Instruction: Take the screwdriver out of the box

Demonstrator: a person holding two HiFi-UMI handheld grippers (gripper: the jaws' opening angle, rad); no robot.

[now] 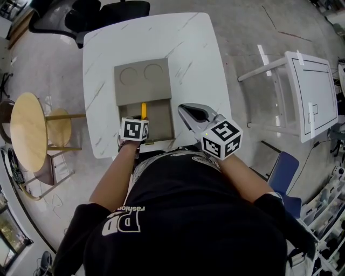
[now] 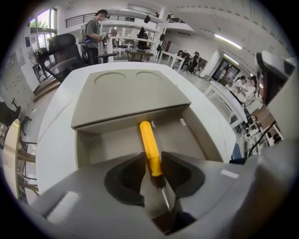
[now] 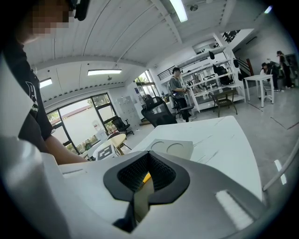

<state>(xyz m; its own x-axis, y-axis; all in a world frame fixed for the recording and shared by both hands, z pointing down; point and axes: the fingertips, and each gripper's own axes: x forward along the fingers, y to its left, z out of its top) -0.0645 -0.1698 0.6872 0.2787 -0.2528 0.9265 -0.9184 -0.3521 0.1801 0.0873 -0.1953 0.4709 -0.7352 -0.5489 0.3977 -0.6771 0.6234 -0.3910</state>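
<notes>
A yellow-handled screwdriver (image 1: pixel 143 110) lies in the open tray of a grey-brown box (image 1: pixel 161 123) on the white marble table (image 1: pixel 108 59); the box's lid (image 1: pixel 142 81) with two round recesses is slid back. My left gripper (image 1: pixel 138 123) points steeply down into the tray. In the left gripper view its jaws (image 2: pixel 153 158) stand open on either side of the screwdriver (image 2: pixel 149 147), at the lower end of the handle, the metal shaft running back between them. My right gripper (image 1: pixel 190 112) hovers right of the box with nothing in it; in its own view the right gripper (image 3: pixel 148 158) is shut.
A round wooden side table (image 1: pixel 27 132) stands at the left, a black office chair (image 1: pixel 89 16) beyond the table's far edge. A white frame table (image 1: pixel 312 97) and a blue chair (image 1: pixel 283 172) are at the right. People stand far off in the room.
</notes>
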